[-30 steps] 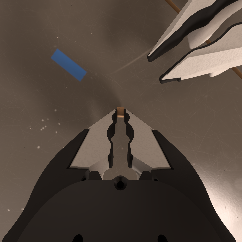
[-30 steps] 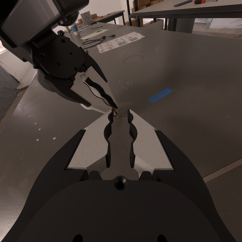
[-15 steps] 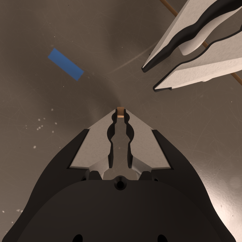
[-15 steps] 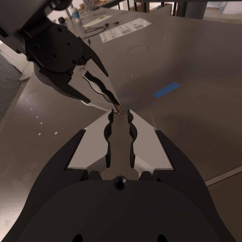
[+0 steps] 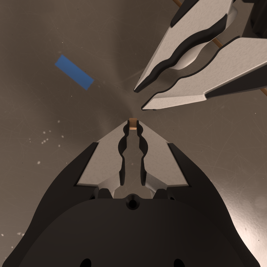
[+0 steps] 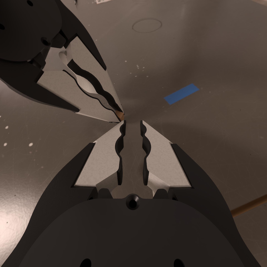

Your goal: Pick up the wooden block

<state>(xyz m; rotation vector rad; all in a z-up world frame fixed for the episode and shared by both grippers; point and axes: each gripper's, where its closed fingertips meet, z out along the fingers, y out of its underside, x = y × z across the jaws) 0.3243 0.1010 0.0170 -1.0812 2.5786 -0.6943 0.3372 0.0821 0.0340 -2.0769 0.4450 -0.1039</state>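
A small light wooden block (image 5: 133, 124) is pinched between the tips of my left gripper (image 5: 133, 122), which is shut on it above the dark table. In the right wrist view the block (image 6: 120, 115) shows at the tip of the left gripper (image 6: 119, 114), which comes in from the upper left. My right gripper (image 6: 132, 122) is open and empty, its left fingertip close beside the block. In the left wrist view the right gripper (image 5: 138, 99) comes in from the upper right, its tips just beyond the block.
A strip of blue tape (image 5: 74, 72) lies flat on the table, also in the right wrist view (image 6: 181, 93). A faint ring mark (image 6: 147, 25) is farther off. The table's wooden edge (image 6: 250, 206) runs at the lower right.
The right gripper has moved in closer and tilted downward, so its tips now sit right next to the block. The left gripper still holds the block.
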